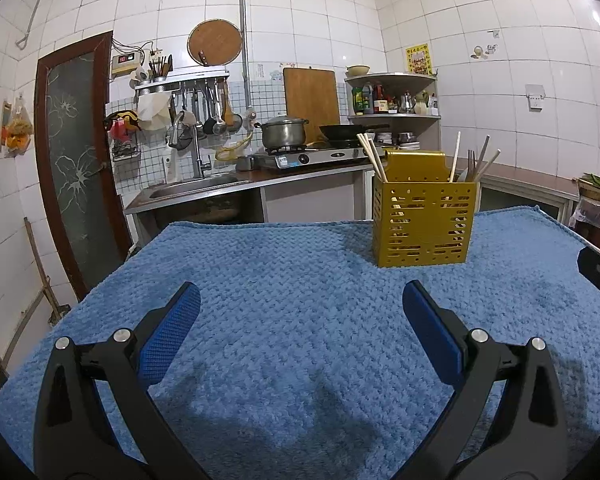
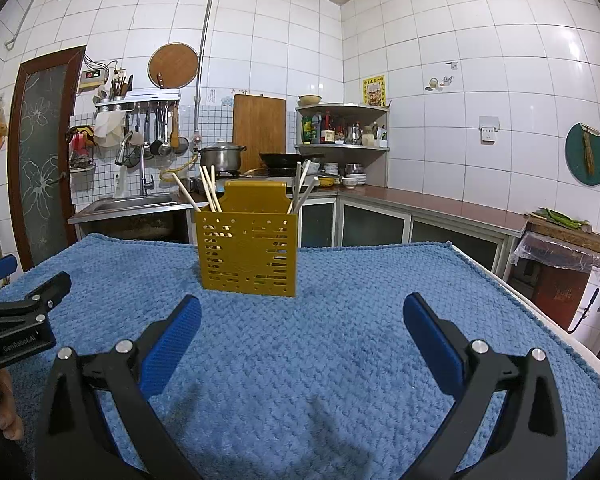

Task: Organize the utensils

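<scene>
My left claw [image 1: 300, 300] and right claw [image 2: 302, 306] both gape wide, holding nothing, low over the blue towel [image 1: 300, 360]. Ahead of both — right of centre for the left, left of centre for the right — stands the yellow caddy [image 2: 247, 254], chopsticks [image 2: 209, 188] leaning out of either end. Reaching in, I could knock the light caddy over or scatter sticks. Its slotted walls hide the contents — a fork [image 1: 471, 164] barely shows.
</scene>
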`<state>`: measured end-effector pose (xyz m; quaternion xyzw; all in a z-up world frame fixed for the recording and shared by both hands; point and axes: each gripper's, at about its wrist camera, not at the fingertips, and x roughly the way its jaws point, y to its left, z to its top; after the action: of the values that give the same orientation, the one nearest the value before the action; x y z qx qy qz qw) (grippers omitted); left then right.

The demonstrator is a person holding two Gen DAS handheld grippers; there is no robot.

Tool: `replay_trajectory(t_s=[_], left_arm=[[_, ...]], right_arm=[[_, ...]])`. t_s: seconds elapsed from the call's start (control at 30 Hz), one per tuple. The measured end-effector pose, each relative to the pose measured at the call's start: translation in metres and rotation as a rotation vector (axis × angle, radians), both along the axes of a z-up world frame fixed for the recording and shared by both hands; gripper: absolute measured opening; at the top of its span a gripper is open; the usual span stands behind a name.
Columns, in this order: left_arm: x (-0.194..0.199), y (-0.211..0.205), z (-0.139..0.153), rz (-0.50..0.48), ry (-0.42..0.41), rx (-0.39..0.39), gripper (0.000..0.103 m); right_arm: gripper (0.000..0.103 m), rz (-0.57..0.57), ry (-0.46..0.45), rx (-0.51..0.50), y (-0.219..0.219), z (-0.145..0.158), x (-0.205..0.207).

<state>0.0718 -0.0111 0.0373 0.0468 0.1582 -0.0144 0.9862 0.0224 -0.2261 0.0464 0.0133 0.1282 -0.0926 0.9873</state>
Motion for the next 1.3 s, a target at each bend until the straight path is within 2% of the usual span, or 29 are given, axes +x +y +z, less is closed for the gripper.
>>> replay_trajectory(t_s=[1.3], left_arm=[[0.0007, 0.0017, -0.0041, 0.009, 0.027, -0.003, 0.098]], right_arm=[[0.099, 0.000, 0.004, -0.002, -0.0027, -0.0001, -0.0008]])
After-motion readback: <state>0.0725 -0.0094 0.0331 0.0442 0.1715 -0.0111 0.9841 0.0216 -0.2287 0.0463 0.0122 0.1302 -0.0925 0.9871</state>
